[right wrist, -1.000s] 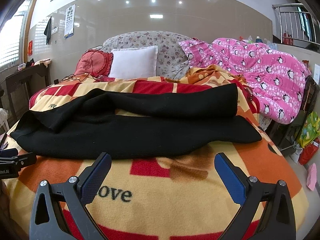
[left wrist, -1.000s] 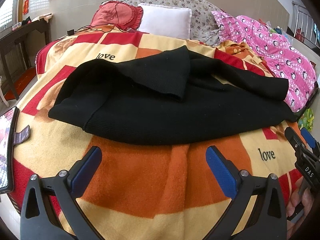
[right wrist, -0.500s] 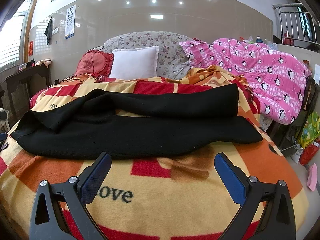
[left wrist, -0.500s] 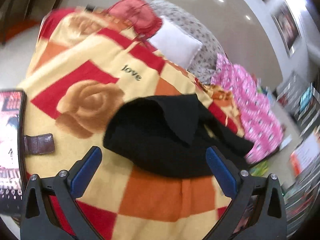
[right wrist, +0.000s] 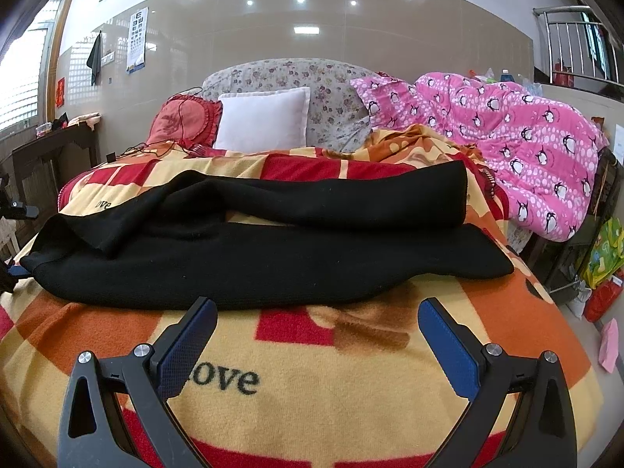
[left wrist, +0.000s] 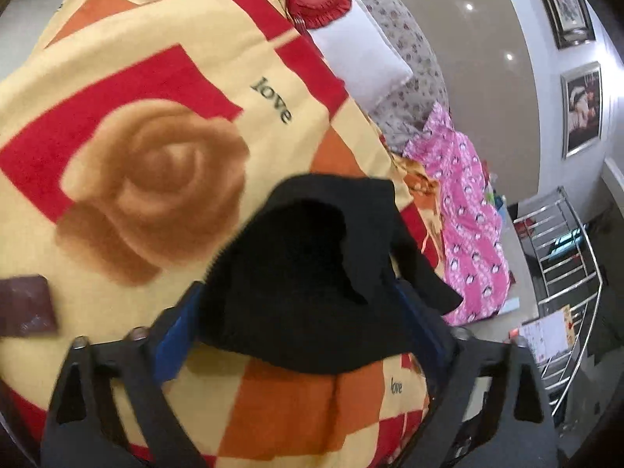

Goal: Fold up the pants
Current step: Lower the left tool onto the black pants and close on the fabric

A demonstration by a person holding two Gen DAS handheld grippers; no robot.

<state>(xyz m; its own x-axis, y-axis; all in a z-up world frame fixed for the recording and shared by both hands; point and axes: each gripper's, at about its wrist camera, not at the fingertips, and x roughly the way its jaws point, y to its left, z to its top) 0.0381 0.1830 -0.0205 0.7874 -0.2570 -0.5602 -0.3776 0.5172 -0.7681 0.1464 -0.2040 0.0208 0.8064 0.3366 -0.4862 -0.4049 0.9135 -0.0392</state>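
Observation:
Black knit pants (right wrist: 273, 241) lie crumpled across the bed blanket, one leg folded over the other. In the left wrist view the pants (left wrist: 312, 273) fill the space between my fingers. My left gripper (left wrist: 300, 312) is open, its blue pads either side of the waist end of the pants, seen from above and tilted. My right gripper (right wrist: 318, 327) is open and empty, low over the blanket just in front of the pants' near edge. The left gripper's tip (right wrist: 19, 210) shows at the far left of the right wrist view.
The bed has a red, orange and yellow blanket (right wrist: 312, 390) with "love" print. A white pillow (right wrist: 261, 124), a red cushion (right wrist: 183, 121) and a pink penguin quilt (right wrist: 526, 148) lie at the head and right side. A brown wallet (left wrist: 27, 304) lies at the left edge.
My left gripper has swung to the left end of the pants and come in close, so the cloth now sits between its fingers. My right gripper has barely moved.

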